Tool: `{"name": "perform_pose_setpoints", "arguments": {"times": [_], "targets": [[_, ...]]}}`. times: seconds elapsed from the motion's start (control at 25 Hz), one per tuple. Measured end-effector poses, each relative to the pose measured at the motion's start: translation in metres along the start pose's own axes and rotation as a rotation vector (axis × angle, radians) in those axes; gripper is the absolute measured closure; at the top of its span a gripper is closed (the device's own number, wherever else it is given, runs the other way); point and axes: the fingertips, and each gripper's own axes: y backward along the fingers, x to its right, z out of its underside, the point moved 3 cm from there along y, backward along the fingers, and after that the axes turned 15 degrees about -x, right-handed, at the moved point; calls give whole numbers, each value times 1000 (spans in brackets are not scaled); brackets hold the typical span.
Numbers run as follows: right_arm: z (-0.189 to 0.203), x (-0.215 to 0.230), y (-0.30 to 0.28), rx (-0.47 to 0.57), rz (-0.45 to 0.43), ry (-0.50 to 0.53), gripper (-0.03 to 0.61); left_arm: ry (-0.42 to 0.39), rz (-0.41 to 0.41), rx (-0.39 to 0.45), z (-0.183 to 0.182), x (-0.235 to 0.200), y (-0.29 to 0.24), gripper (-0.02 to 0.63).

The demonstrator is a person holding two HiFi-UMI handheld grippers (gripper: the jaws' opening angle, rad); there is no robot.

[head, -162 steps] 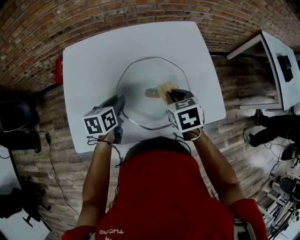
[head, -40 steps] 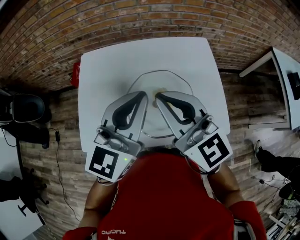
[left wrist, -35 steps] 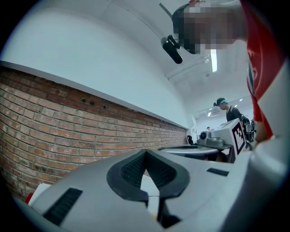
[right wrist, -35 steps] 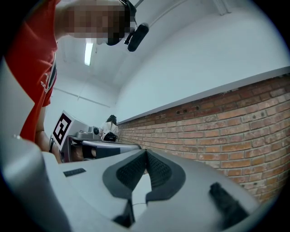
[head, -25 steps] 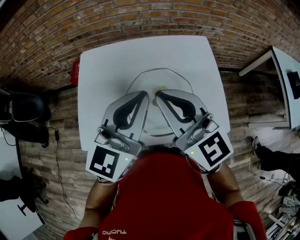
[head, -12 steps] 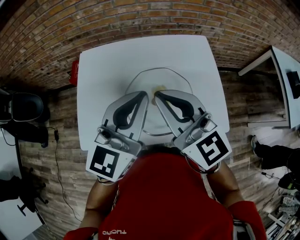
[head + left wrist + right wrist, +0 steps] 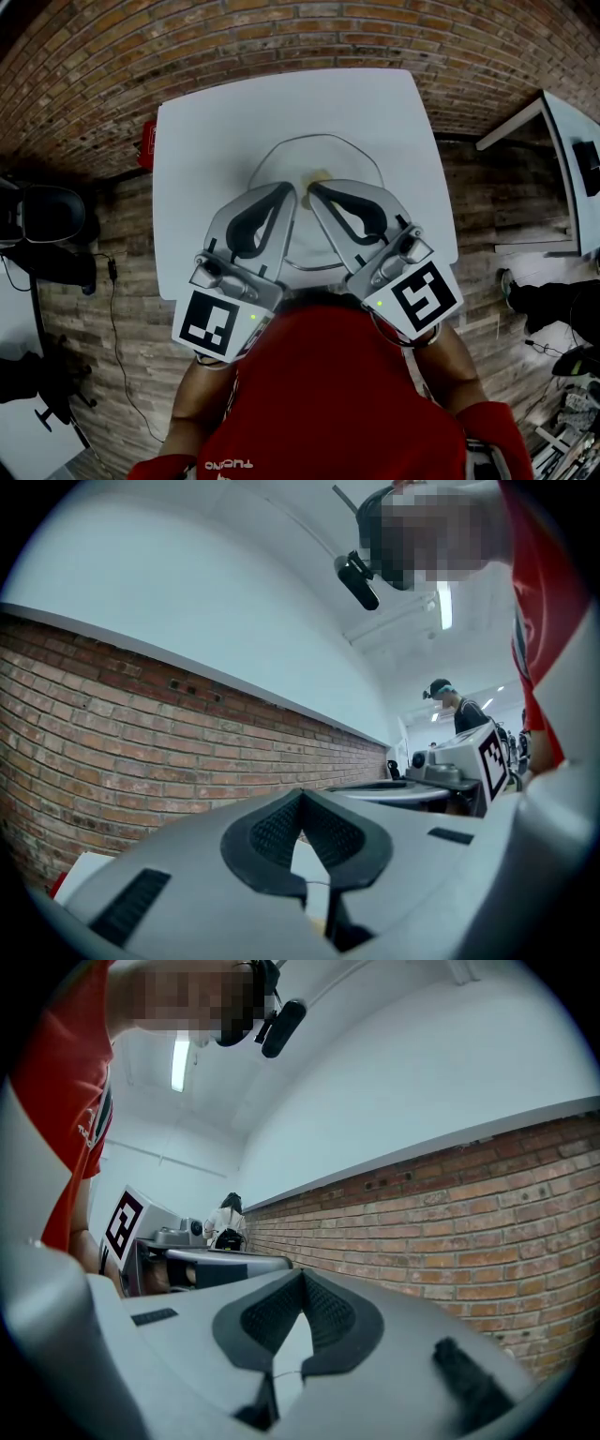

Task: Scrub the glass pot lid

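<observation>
The glass pot lid (image 7: pixel 328 153) lies flat in the middle of the white table (image 7: pixel 211 122). A small yellowish patch (image 7: pixel 317 175) shows at its centre; whether it is sponge or knob, I cannot tell. Both grippers are raised high above the lid, close to the head camera, and cover its near half. My left gripper (image 7: pixel 290 187) (image 7: pixel 300 797) is shut with nothing in it. So is my right gripper (image 7: pixel 313 190) (image 7: pixel 302 1277), its pads meeting at the tip. Both gripper views look level at a brick wall, each catching the other gripper (image 7: pixel 464 761) (image 7: pixel 202 1265) alongside.
A red object (image 7: pixel 147 145) sits at the table's far left edge. A black chair (image 7: pixel 47 217) stands on the floor to the left, and another white table (image 7: pixel 562 122) to the right. A person (image 7: pixel 225 1222) is in the room's background.
Since 6.5 s ago both grippers have risen off the lid towards the camera, and the right one no longer carries the sponge. Over the last second nothing visibly moves.
</observation>
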Motion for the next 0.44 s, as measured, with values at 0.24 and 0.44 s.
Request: {"name": "perform_pose_setpoints", "arguments": {"times": [0.24, 0.44], "targets": [[0, 0, 0, 6, 0, 2, 549, 0, -6, -1, 1, 0, 1, 597], [0, 0, 2, 2, -2, 2, 549, 4, -10, -2, 1, 1, 0, 597]]}}
